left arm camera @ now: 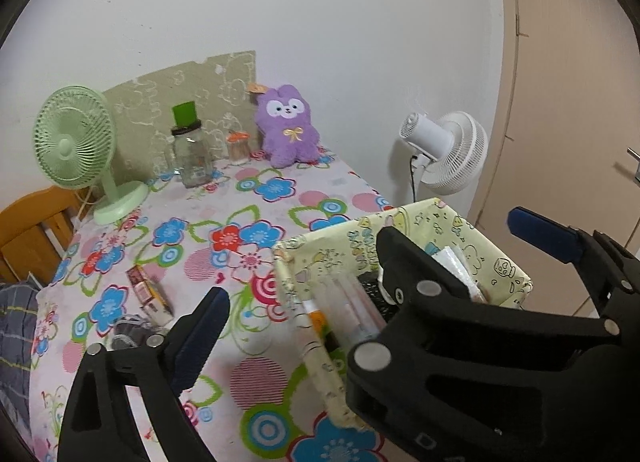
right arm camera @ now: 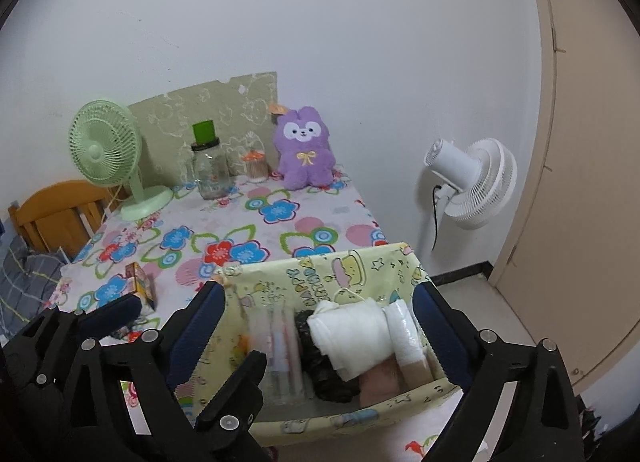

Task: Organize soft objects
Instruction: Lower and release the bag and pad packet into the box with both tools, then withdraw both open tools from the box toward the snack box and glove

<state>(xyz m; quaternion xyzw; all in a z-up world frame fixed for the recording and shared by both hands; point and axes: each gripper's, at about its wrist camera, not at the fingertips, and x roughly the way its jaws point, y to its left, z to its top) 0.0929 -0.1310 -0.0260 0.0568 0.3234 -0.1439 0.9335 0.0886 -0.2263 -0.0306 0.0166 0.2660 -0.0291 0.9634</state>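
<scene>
We see white rolled cloth (right arm camera: pixel 352 336) already in yellow fabric bin (right arm camera: pixel 320 274) on worktop (right arm camera: pixel 280 229). Both grippers, left (left arm camera: pixel 370 282) and right (right arm camera: pixel 318 316), fingers apart, empty. Purple plush (right arm camera: pixel 305 147) at wall likely remains.

white wall (right arm camera: pixel 320 21), perhaps beige door (right arm camera: pixel 592 181)

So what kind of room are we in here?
Probably a bedroom or small living space at home: a table with a flowered cloth against a white wall, a purple plush toy, a green desk fan, and plaid bedding beside a wooden headboard.
</scene>
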